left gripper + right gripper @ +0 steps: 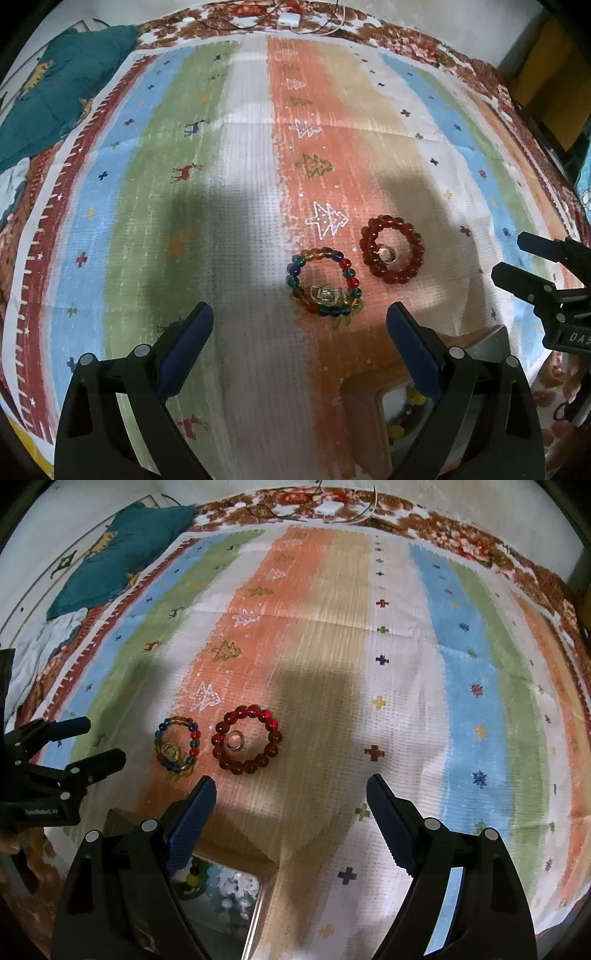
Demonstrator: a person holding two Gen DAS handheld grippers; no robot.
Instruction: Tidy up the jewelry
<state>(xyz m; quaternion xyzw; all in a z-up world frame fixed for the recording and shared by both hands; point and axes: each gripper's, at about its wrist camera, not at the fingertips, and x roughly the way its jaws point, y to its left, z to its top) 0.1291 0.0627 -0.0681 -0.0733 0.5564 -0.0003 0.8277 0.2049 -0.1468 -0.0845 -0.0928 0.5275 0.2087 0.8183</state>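
Left gripper [300, 321]: black frame with blue-padded fingers [184, 347], spread wide apart, holding nothing, touching nothing; hung above the cloth with the multicoloured bracelet just ahead, between the finger lines.
Right gripper [291, 794]: same black-and-blue build, fingers [388, 823] likewise spread wide, empty, clear of every item; seen from the left wrist view as a black tool [546, 288] at the right edge, jaws parted.
Multicoloured glass-bead bracelet [325, 282]: lay flat on the cloth on the orange stripe, a closed ring with no clear long axis; a clear and gold charm [325, 294] sat on its near side, towards the left gripper.
Dark red round-bead bracelet [246, 739]: lay flat, just beside the multicoloured one, on its right, the two close but apart; round loop, no marked direction.
Small clear ring [235, 740]: rested inside the red bracelet's loop, left of centre, opening facing up.
Striped patterned tablecloth [424, 664]: bands of orange, tan, white, blue and green running away from the cameras, printed with trees, deer and crosses.
Clear-lidded wooden box [236, 886]: at the near edge below the right gripper's left finger, beads of several colours visible inside.
Teal quilted fabric [55, 85]: bunched at the far left, off the cloth.
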